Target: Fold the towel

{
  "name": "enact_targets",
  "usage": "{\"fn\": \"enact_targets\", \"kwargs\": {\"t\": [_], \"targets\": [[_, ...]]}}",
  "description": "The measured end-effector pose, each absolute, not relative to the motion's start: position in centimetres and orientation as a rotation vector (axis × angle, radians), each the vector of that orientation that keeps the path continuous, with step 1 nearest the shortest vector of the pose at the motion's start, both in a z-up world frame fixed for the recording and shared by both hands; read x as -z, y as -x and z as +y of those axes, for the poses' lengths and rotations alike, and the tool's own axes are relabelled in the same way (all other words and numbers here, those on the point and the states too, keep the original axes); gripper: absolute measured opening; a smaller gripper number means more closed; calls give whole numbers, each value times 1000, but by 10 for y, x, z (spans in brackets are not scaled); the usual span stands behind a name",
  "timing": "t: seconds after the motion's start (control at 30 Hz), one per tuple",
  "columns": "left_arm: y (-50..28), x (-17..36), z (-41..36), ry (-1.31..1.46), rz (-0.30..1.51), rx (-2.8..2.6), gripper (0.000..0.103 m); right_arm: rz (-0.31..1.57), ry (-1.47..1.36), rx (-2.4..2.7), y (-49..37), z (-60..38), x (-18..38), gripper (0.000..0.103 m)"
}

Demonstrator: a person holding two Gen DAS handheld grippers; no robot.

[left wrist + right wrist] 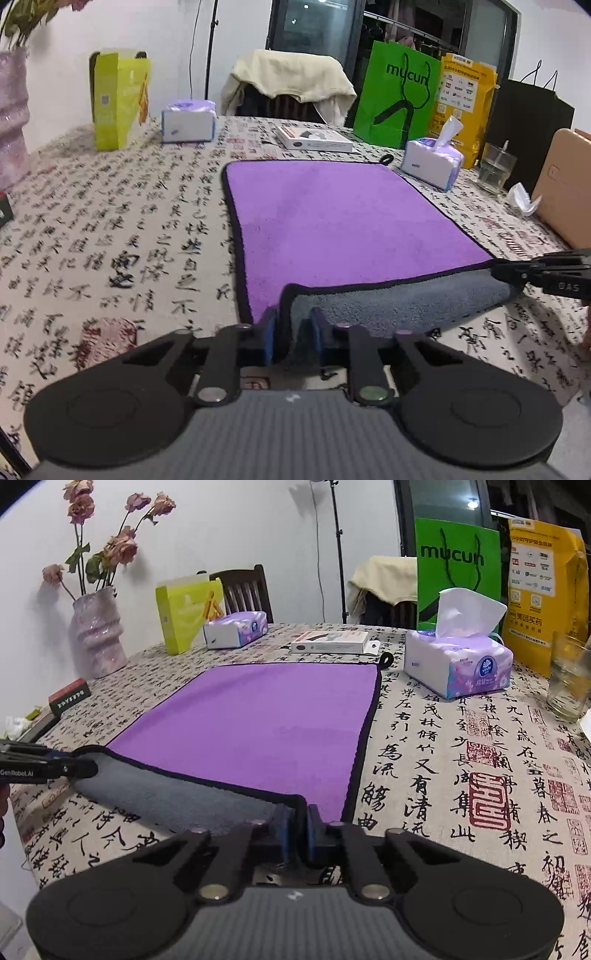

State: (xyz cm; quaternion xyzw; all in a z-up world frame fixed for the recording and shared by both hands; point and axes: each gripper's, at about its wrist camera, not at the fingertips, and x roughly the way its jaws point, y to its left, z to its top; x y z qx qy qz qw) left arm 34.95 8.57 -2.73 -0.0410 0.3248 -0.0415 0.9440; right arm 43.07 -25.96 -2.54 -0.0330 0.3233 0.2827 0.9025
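A purple towel with a black hem and grey underside lies flat on the table; it also shows in the right wrist view. Its near edge is lifted and turned over, showing the grey side. My left gripper is shut on the towel's near left corner. My right gripper is shut on the near right corner. Each gripper shows at the side of the other's view: the right one, the left one.
The table has a calligraphy-print cloth. Behind the towel stand two tissue packs, a flat white box, a yellow-green carton, green and yellow bags, a glass and a flower vase.
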Motion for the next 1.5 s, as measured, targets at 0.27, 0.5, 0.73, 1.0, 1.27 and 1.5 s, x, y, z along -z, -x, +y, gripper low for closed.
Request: {"fn": "enact_targets", "kwargs": {"t": [0.27, 0.5, 0.73, 1.0, 1.27, 1.5], "targets": [[-354, 15, 86, 68, 583, 46, 6, 598, 113, -583, -437, -252, 10, 4], [-381, 7, 93, 81, 560, 22, 6, 568, 139, -583, -467, -241, 3, 4], [-418, -3, 105, 108, 552, 10, 6, 555, 151, -575, -505, -232, 1, 4], [-474, -8, 120, 133, 568, 6, 6, 550, 171, -568, -549, -220, 0, 4], [-533, -1, 136, 183, 626, -16, 6, 571, 146, -558, -608, -211, 3, 4], [-574, -1, 142, 195, 640, -32, 6, 595, 143, -546, -647, -201, 10, 4]]}}
